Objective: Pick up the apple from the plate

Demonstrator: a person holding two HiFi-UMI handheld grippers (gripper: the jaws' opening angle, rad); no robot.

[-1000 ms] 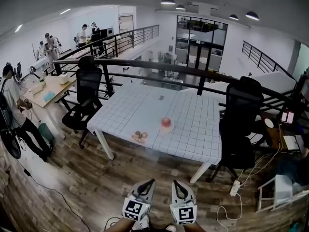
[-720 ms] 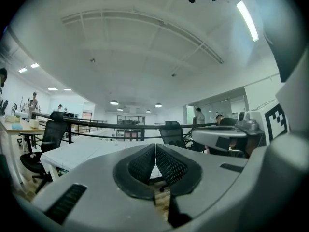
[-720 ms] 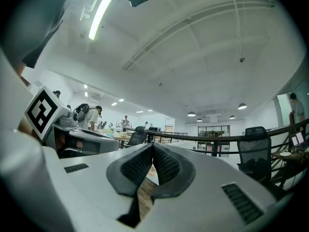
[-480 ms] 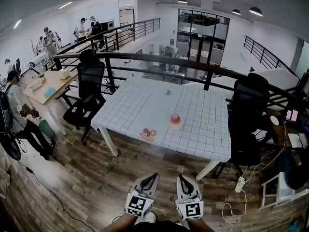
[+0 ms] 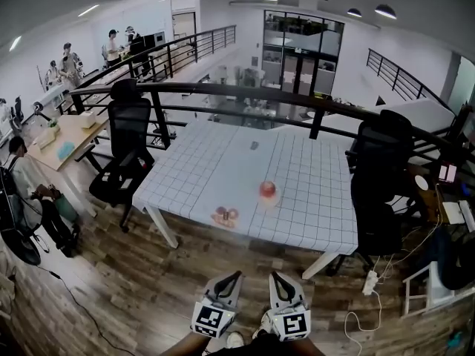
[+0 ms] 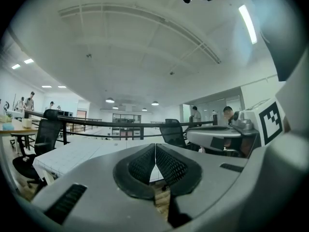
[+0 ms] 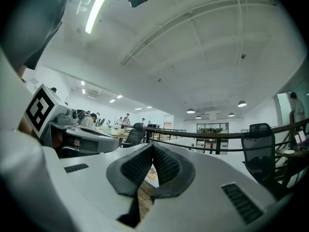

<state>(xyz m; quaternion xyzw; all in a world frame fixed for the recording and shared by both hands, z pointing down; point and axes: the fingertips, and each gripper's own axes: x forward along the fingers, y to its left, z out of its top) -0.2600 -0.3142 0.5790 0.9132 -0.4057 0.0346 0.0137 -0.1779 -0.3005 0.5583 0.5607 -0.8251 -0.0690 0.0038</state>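
The red apple (image 5: 268, 190) sits on a small white plate (image 5: 270, 199) near the front edge of the white gridded table (image 5: 223, 162), a good way ahead of both grippers. My left gripper (image 5: 237, 274) and right gripper (image 5: 272, 274) are side by side low in the head view, over the wooden floor, both pointing level toward the table. In the left gripper view the left gripper (image 6: 155, 145) has its black ribbed pads pressed together with nothing between them. The right gripper (image 7: 152, 145) in its own view is the same. The apple shows in neither gripper view.
A second plate with brownish items (image 5: 225, 216) lies at the table's front edge, left of the apple. Black office chairs (image 5: 128, 136) (image 5: 378, 188) flank the table, with a black railing (image 5: 260, 95) behind. A power strip and cables (image 5: 367, 284) lie on the floor at right. People (image 5: 30, 191) are at a desk on the left.
The table and apple look slightly larger and nearer than before. Both grippers stay shut and side by side. The person at the left has bent lower.
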